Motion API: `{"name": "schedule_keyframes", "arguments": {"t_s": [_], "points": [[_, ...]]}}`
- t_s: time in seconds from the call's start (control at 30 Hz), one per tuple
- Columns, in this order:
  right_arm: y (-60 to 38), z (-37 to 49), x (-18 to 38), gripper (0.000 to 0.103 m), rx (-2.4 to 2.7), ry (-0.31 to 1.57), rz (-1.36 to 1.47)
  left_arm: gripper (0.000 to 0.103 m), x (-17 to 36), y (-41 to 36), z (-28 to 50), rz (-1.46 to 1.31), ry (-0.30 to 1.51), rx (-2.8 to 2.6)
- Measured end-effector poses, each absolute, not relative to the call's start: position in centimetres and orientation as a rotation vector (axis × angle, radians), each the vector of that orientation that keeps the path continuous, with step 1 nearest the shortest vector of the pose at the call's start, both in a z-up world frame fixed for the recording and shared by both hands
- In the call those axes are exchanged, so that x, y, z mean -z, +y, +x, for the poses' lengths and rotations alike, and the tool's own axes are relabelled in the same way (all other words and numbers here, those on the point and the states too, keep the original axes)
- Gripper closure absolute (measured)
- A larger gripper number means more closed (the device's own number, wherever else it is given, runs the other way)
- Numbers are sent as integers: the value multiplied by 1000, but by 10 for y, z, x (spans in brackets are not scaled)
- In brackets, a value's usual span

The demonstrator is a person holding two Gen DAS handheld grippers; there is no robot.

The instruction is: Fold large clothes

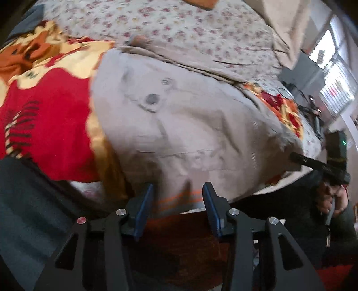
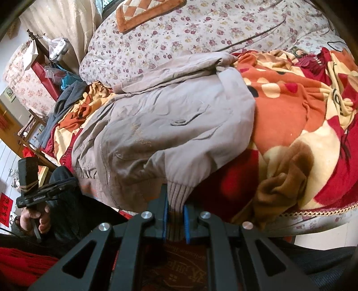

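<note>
Nearest, right gripper (image 2: 175, 220): blue-padded fingers (image 2: 165, 221) pinched tight on the ribbed knit hem (image 2: 179, 190) of a beige-grey jacket (image 2: 174, 125) at the bed's near edge. Left gripper (image 1: 177, 199), in its own view: fingers (image 1: 143, 208) parted, pads not pressing on anything; the jacket's lower edge with orange stripes (image 1: 179, 198) lies just beyond and between the tips, view blurred, contact cannot be told. No earlier frame to compare. Each hand shows in the other camera: left hand (image 2: 33, 220) wrapped round its gripper handle at lower left of the right view, right hand (image 1: 335, 199) at far right of the left view, its gripper tip at the jacket's right corner. Jacket lies spread and rumpled on the bed, zip (image 2: 105, 152) running along its left side in the right view, a buttoned pocket flap (image 2: 179, 122) mid-body, one sleeve (image 2: 179, 71) folded across the top. Under it a fleece blanket (image 2: 290, 116), red, orange and cream. Beyond that a floral quilt (image 2: 179, 29) covering the rest of the bed, an orange-bordered cushion (image 2: 147, 13) at the far end. Dark striped garment (image 2: 64, 105) heaped at the bed's left edge. Window (image 1: 337, 73) far right in the left view. No containers made out among the clutter by the curtain.
</note>
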State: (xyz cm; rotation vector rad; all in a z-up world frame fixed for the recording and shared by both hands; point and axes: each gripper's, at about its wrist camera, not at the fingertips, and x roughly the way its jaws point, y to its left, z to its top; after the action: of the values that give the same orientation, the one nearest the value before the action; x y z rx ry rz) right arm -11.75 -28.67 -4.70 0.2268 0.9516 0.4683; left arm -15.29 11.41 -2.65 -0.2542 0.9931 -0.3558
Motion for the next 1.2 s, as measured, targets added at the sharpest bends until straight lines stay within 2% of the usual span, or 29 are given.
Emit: {"name": "schedule_keyframes", "arguments": {"t_s": [0.4,0.43,0.47,0.53,0.57,0.87,0.9,0.93,1.0,1.2], "points": [[-287,-119,47,92,-470,953,219,63,56,126,-136,-331,1081,297],[-287,-119,47,92,-470,952,219,65,55,126,-137,-347,1075,321],[-287,-119,47,92,-468,952,220,74,53,125,-138,-355,1065,344],[-287,-119,48,92,-468,952,222,86,46,119,-142,-326,1033,374],[-286,-119,48,92,-468,952,220,88,43,117,-143,-306,1021,375],[-280,-111,53,84,-417,976,183,88,42,114,-136,-270,1030,340],[-278,-108,56,84,-403,985,177,90,39,115,-138,-265,1016,342],[-277,-106,58,82,-402,995,173,98,36,113,-140,-266,1006,350],[-274,-110,56,92,-421,990,155,100,25,116,-146,-274,977,375],[-270,-155,8,94,-518,862,45,101,-25,135,-171,-272,887,441]]}}
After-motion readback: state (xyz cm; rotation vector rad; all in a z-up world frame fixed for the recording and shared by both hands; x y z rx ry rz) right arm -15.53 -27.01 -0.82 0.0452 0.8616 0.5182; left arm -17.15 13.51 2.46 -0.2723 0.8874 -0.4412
